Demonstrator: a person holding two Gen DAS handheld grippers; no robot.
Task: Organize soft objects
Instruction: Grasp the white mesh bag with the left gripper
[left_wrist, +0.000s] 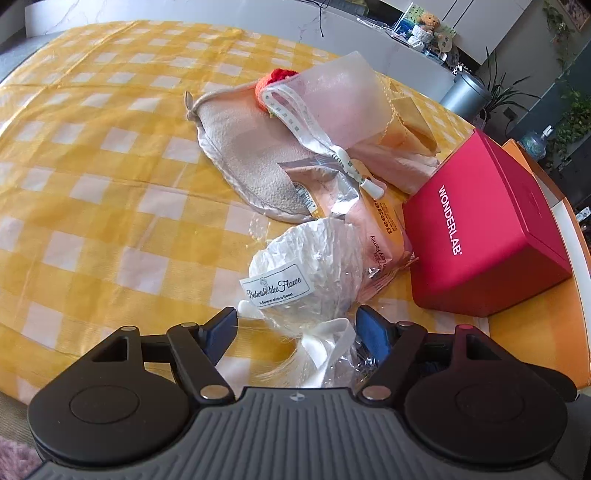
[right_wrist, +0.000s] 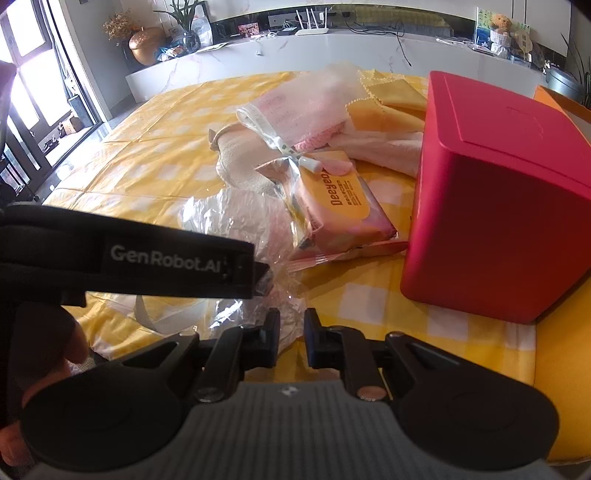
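Note:
A white bundle wrapped in crinkly cellophane, with a label and a ribbon tie, lies on the yellow checked tablecloth. My left gripper is open wide, and the bundle's ribbon end sits between its fingers without being pressed. In the right wrist view the same bundle lies ahead. There my right gripper is shut on a loose edge of its cellophane. The left gripper's body crosses that view as a black bar. Behind the bundle lie a Deeyeo tissue pack, a beige mitt and a mesh pouch.
A red WONDERLAB box stands closed at the right, near the table edge, with an orange box behind it. Yellow cloths and a pink cloth lie beside the pouch. A hand holds the left gripper at lower left.

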